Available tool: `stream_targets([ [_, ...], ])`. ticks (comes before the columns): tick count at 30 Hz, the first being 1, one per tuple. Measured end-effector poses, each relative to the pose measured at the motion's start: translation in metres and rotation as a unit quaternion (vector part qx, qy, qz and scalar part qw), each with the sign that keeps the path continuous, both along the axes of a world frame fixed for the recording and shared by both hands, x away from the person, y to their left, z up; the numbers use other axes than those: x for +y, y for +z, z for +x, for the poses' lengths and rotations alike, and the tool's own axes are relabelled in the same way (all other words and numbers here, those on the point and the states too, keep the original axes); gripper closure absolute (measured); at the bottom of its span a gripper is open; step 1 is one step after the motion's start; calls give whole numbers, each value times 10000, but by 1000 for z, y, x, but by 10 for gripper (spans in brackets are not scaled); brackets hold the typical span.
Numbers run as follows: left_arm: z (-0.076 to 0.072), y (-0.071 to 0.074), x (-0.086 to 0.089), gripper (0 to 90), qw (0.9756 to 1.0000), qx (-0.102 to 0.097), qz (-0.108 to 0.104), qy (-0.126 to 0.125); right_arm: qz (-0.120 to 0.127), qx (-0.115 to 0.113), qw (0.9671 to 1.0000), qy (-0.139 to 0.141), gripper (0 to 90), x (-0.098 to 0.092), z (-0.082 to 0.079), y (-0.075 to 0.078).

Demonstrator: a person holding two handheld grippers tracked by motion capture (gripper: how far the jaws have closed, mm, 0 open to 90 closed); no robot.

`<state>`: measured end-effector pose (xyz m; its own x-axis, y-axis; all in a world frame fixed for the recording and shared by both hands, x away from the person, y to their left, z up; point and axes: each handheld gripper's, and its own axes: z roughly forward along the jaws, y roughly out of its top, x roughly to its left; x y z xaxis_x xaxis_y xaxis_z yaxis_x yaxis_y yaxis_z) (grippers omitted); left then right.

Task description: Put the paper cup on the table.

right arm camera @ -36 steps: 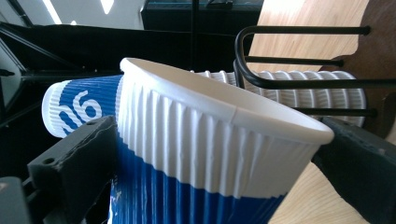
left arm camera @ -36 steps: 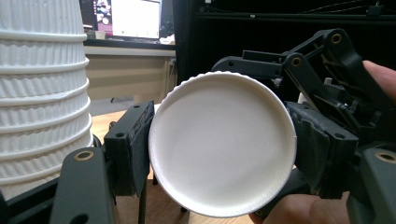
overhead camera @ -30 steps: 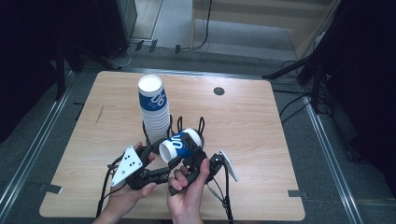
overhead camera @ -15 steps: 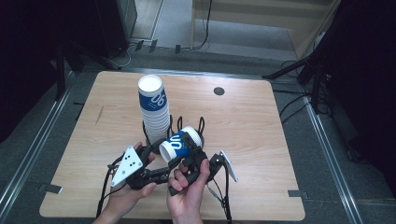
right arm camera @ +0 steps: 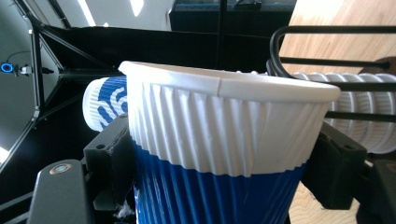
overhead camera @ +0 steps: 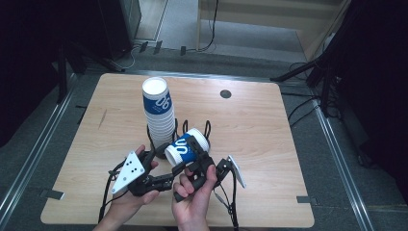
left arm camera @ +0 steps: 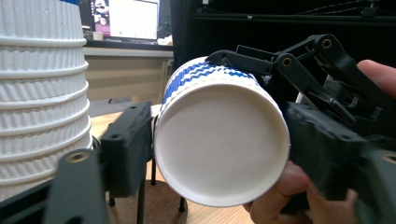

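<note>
Blue-and-white ribbed paper cup (overhead camera: 186, 146) held on its side above wooden table (overhead camera: 269, 134), beside tall cup stack (overhead camera: 159, 111). Right gripper (overhead camera: 192, 155) just closed, clamping cup wall. Left gripper (overhead camera: 155, 166) just opening, pads barely off cup base. Cup light, crushable; grip gently near stiffer rim.

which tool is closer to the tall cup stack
Left. The left tool sits just beside the base of the cup stack, its jaws having just been opening. The right tool is farther right, clamped on the single cup.
</note>
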<state>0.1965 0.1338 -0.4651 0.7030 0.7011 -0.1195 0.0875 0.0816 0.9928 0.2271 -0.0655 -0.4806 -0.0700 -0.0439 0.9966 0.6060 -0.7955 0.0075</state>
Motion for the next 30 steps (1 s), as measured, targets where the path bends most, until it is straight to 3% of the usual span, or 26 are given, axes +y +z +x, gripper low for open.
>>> stream_targets([
  [4, -1, 1, 2, 160, 10000, 5, -22, -60, -109, -75, 9999, -55, 220, -1, 1, 3],
  [15, -2, 3, 8, 70, 9999, 153, 53, -3, -805, -385, 9955, -310, 221, -8, 4, 16],
  [17, -3, 3, 9, 12, 9997, 174, 40, -140, -1020, -443, 9931, -374, 221, -11, 4, 17],
  [22, -6, 2, 10, 11, 9997, 185, 158, 28, -1330, -590, 9884, -448, 223, -15, 6, 17],
  [26, -6, 1, 14, 11, 9992, 316, 217, 131, -1670, -801, 9814, -505, 223, -16, 5, 21],
  [27, -6, 1, 14, 10, 9992, 316, 217, 131, -1670, -801, 9814, -505, 223, -16, 5, 21],
  [28, -6, 0, 15, 0, 9991, 335, 224, 138, -1793, -865, 9784, -553, 223, -17, 5, 23],
  [30, -7, 0, 16, 0, 9992, 310, 216, 136, -1884, -915, 9761, -578, 222, -19, 5, 25],
])
